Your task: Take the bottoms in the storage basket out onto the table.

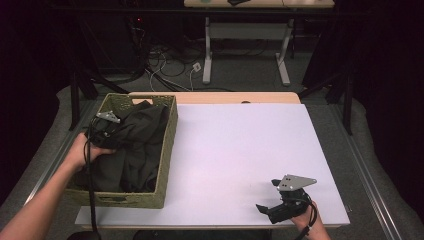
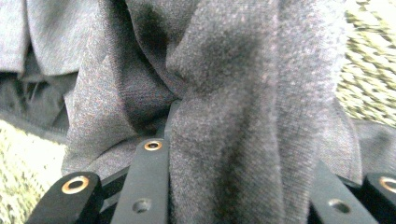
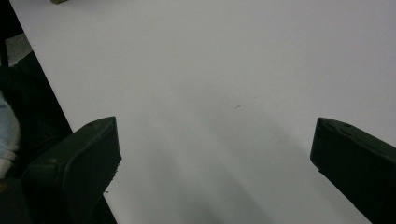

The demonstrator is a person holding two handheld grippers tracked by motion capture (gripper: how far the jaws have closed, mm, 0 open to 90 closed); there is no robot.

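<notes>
A dark grey cloth point(image 1: 135, 145) lies bunched in a woven green basket point(image 1: 167, 150) at the table's left. My left gripper point(image 1: 116, 133) reaches into the basket from its left side, held by a hand. In the left gripper view that gripper point(image 2: 233, 186) is shut on a thick fold of the cloth point(image 2: 224, 93), which fills the gap between the jaws. The basket's weave point(image 2: 369, 70) shows behind the cloth. My right gripper point(image 1: 267, 196) rests low near the table's front right edge. It stands open point(image 3: 215, 158) with only bare white tabletop between its jaws.
The white tabletop point(image 1: 240, 145) stretches from the basket to the right edge. A strip of wood point(image 1: 215, 97) shows along the far edge. Beyond the table are desk legs point(image 1: 207, 55) and loose cables point(image 1: 165, 65) on the floor.
</notes>
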